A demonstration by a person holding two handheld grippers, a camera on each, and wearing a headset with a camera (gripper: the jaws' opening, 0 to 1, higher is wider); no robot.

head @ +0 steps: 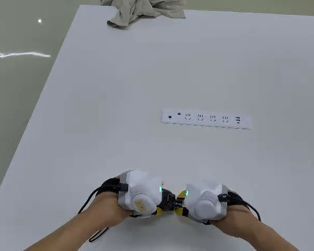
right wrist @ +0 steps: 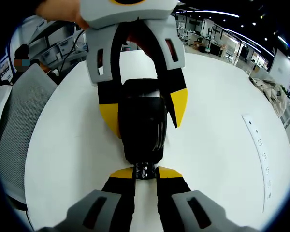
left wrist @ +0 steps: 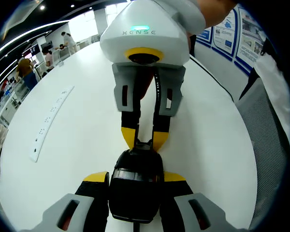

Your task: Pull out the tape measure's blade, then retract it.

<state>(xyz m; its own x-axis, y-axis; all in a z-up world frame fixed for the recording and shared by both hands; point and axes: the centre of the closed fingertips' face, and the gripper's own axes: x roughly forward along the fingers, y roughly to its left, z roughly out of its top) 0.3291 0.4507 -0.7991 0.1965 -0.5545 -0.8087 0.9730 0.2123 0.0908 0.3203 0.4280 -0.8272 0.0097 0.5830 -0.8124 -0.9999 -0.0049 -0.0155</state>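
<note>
Tape measure (left wrist: 135, 188) in left claw (left wrist: 135, 177), tip (right wrist: 145, 167) in right claw (right wrist: 145, 173), open table (head: 146, 78) ahead

left hand-held gripper (head: 167, 202): white rounded shell, green light, yellow-tipped black jaws
right hand-held gripper (head: 181, 203): same, marked XENSE
cables (head: 90, 200): black loops

White power strip (head: 206, 118) (flat), crumpled cloth (head: 141, 11) beyond

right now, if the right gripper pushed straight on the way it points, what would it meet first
Most likely the black case of the tape measure, directly ahead. The right gripper pinches its blade end, and the left gripper clamps the case from the opposite side.
</note>
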